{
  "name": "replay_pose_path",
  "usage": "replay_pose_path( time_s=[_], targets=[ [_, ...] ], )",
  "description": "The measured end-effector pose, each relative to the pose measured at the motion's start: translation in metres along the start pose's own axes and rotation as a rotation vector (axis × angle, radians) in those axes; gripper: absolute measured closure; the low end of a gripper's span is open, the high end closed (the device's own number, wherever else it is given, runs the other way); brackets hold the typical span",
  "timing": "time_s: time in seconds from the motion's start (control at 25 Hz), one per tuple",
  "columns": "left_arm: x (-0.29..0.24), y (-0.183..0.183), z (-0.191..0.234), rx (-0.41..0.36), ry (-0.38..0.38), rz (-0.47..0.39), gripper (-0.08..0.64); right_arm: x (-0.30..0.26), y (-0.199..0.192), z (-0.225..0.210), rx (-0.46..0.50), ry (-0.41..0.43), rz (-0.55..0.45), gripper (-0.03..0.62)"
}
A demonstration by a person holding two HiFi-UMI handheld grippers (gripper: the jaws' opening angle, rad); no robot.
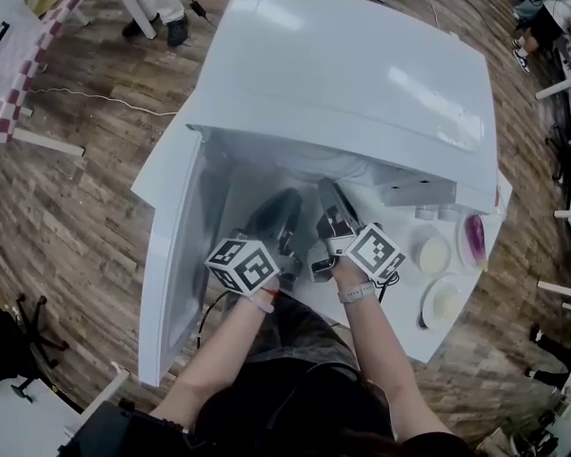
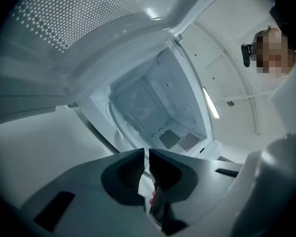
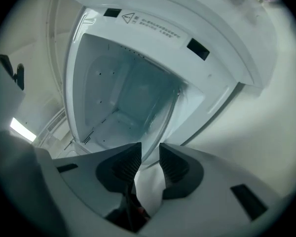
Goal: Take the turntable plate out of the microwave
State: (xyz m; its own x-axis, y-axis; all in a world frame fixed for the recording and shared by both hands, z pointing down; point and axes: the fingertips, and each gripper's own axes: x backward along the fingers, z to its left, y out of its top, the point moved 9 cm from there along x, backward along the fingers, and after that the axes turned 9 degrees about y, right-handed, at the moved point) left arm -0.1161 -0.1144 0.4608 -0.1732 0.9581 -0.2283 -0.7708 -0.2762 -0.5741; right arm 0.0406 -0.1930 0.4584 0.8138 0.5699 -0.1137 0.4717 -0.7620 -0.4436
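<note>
1. Clear glass, round, thin at the curved rim: the turntable plate (image 3: 162, 120), tilted steeply at the mouth of the cavity (image 3: 121, 100), with the back wall showing through it in a bluish tint.
2. Pinched at its near edge by the right gripper (image 3: 150, 151). Dark ribbed pads (image 3: 126, 167) set on either side of the glass arc, with a narrow strip of white showing between them.
3. Pinched as well by the left gripper (image 2: 147, 156) at another spot on the rim. Jaws drawn almost together, with only a slit left where the thin glass edge runs in.
4. Behind the plate, a boxy, smooth white chamber, peppered with small holes on the walls. On one side wall, a flat grey square patch (image 2: 170, 138) just beside a perforated vent (image 2: 190, 141).
5. Around that, a glossy white microwave (image 1: 362, 74) with a broad top and rounded corners. Door (image 1: 176, 255) standing open to the person's left, with a finely dotted mesh window. A triangle warning label (image 3: 153, 26) on the frame above the opening.
6. Underneath, a white table (image 1: 428, 346). To the right of the microwave, two round pale dishes (image 1: 433, 253) and a purple-centred one (image 1: 474, 238), close together.
7. All round, a floor (image 1: 67, 188) of wood-grain planks.
</note>
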Motion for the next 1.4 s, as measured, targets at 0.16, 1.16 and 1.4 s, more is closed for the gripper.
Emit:
replay_pose_path(
  time_s=[0.16, 1.16, 1.4],
  targets=[
    [-0.002, 0.002, -0.005, -0.025, -0.017, 0.008, 0.541, -0.003, 0.004, -0.006, -0.093, -0.01, -0.035, 0.483],
    [-0.01, -0.003, 0.002, 0.099, -0.021, 0.069, 0.459, 0.007, -0.006, -0.01, -0.264, 0.028, -0.099, 0.532],
    [-0.011, -0.013, 0.008, 0.277, -0.011, 0.095, 0.459, 0.012, -0.007, -0.012, -0.29, 0.046, -0.102, 0.537]
  ],
)
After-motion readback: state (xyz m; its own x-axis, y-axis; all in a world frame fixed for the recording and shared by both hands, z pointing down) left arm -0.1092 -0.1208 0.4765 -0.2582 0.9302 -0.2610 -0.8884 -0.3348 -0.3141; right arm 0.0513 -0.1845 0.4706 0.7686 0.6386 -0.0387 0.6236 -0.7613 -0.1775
